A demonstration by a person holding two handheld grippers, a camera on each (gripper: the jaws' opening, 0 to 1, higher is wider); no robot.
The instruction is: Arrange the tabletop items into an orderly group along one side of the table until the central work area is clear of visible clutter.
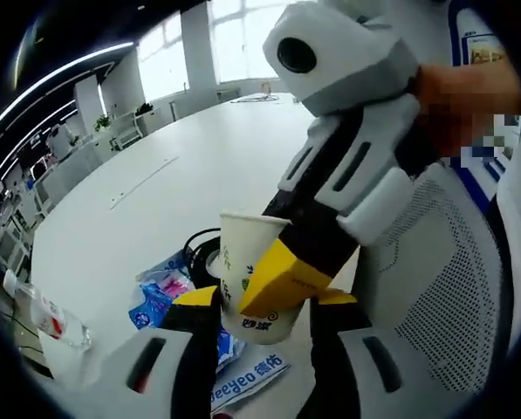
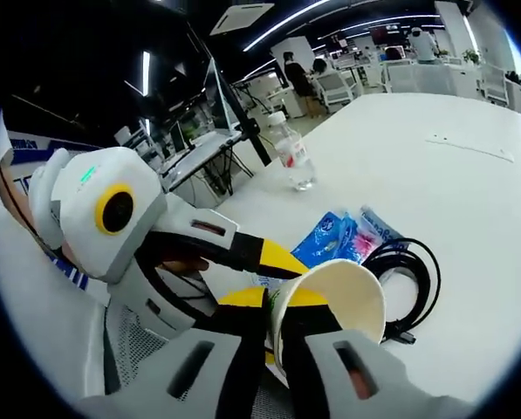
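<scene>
- Paper cup (image 1: 258, 279) is hanging above the white table (image 1: 138, 201), between both grippers, near the table edge closest to the person.
- Left gripper (image 1: 262, 319): yellow-tipped jaws are sitting on either side of the cup's lower body, appearing to clamp it, though the contact is partly hidden.
- Right gripper (image 2: 273, 336): jaws are pinching the cup (image 2: 334, 301) at its rim, one jaw outside the wall, the other seemingly inside the mouth. Cup is tilting, with its open mouth showing empty.
- Judgement: this is looking like a hand-over or a shared carry; the cup is not yet set down, so its placement is still open.
- Progress, judged: early. Below the cup, a blue packet (image 2: 330, 236), a pink-and-blue packet (image 2: 369, 231) and a coiled black cable (image 2: 408, 271) are lying in a loose overlapping heap on the table (image 2: 452, 175).
- A clear water bottle (image 2: 292, 157) is standing upright, well apart from the heap, near the table edge.
- A printed blue-and-white packet (image 1: 247, 380) is lying just beneath the left gripper.
- Obstacles: the cable loop and packets are occupying the spot directly under the cup; an office chair's mesh back (image 1: 452, 279) is crowding the right arm.
</scene>
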